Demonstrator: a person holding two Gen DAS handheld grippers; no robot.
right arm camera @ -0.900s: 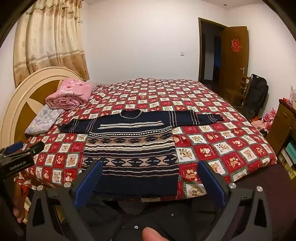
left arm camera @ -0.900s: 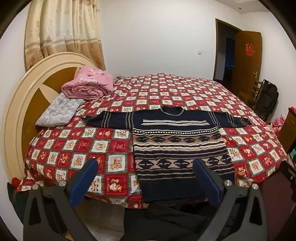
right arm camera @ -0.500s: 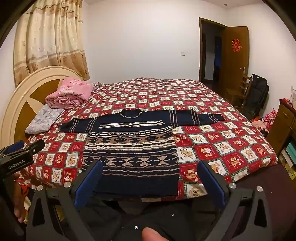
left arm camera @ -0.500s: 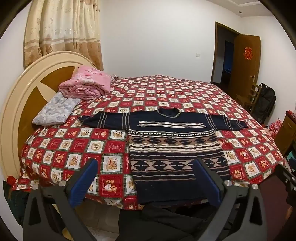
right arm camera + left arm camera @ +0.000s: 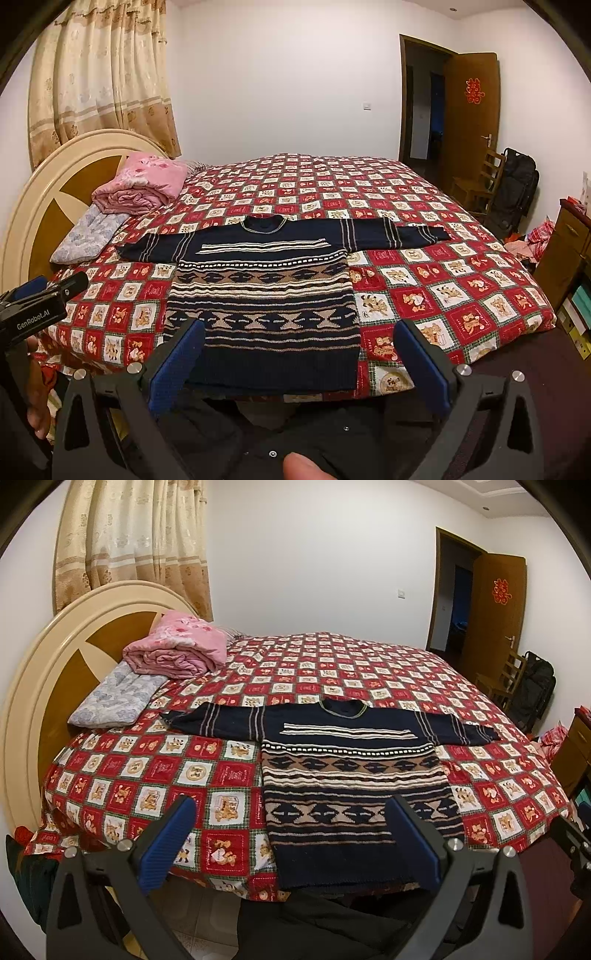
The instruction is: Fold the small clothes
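Hovering off the near edge of the bed (image 5: 147, 771), the left gripper (image 5: 291, 834) had its blue pads spread wide, holding nothing and touching nothing. The right gripper (image 5: 295, 354) was spread just as wide, also empty and clear of the cloth. The sweater (image 5: 354, 775) lay flat on the red checked bedspread, neck toward the far side, both sleeves stretched straight out to the sides, its dark hem at the bed's near edge. In the left view that hem sat between the pads, nearer the right one; in the right view it lay between the pads, nearer the left one. A folded pink blanket (image 5: 177, 646) rested on a grey pillow (image 5: 118, 698) by the headboard (image 5: 40, 672), well apart from the sweater. The left gripper's body showed at the left edge of the right view.
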